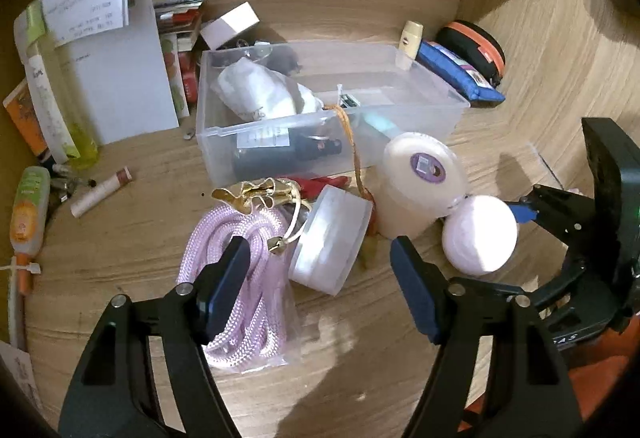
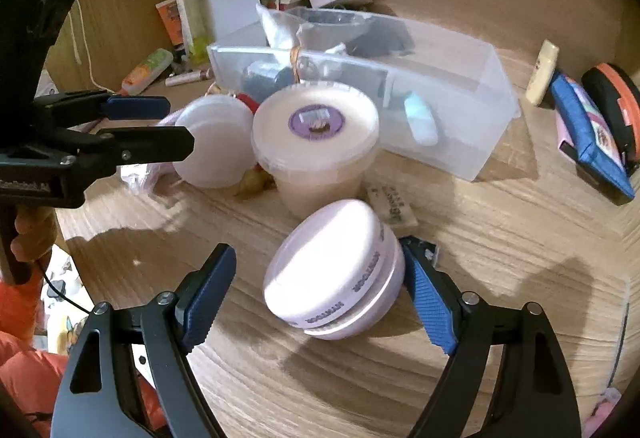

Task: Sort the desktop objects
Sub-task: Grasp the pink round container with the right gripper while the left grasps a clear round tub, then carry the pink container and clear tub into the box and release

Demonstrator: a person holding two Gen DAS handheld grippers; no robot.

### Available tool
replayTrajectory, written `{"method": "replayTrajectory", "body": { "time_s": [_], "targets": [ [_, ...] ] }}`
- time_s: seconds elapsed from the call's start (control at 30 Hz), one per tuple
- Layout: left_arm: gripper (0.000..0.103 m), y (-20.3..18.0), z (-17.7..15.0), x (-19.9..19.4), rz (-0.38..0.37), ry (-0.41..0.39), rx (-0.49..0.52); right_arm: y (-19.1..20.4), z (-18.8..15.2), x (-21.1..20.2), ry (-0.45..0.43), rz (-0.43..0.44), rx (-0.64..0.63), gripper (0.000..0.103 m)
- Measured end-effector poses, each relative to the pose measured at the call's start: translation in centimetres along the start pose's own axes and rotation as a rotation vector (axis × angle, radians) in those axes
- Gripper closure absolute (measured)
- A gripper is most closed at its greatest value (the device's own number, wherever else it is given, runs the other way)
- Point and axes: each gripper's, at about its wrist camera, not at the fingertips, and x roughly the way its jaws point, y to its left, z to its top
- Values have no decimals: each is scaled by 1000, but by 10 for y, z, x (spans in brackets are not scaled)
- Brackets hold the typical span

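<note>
A lilac round tin (image 2: pixel 336 270) lies tilted on the wooden desk between the wide-open fingers of my right gripper (image 2: pixel 320 286); it touches the right finger only. It also shows in the left wrist view (image 1: pixel 480 234). My left gripper (image 1: pixel 320 286) is open and empty above a bagged pink rope (image 1: pixel 236 278) and a clear round tub (image 1: pixel 332 238). Behind stand a cream tub with a purple label (image 2: pixel 316 142) and a clear bin (image 1: pixel 332 102) holding a white pouch, a dark bottle and small items.
A blue pouch (image 2: pixel 592 142) and an orange-black case (image 2: pixel 612 98) lie at the right. A cream tube (image 2: pixel 542 78) stands by them. Papers, bottles and booklets (image 1: pixel 100 50) crowd the back left. A lip balm (image 1: pixel 100 192) and an orange tube (image 1: pixel 30 210) lie left.
</note>
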Motion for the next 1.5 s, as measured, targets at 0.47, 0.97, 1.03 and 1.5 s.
{"method": "replayTrajectory", "body": {
  "time_s": [0.47,0.97,1.03,1.5],
  "targets": [
    [72,-6,10,21,-10,22,4,-4,-3,5,6,21,23,44],
    [73,12,4,-6,-45,-9,-96,-27,25,-44,-151,-37,70,44],
    [73,11,2,-10,-46,-14,-92,-30,32,-50,-175,-43,68,44],
    [74,7,3,-28,-30,-56,-78,-31,56,-52,-224,-27,61,44]
  ]
}}
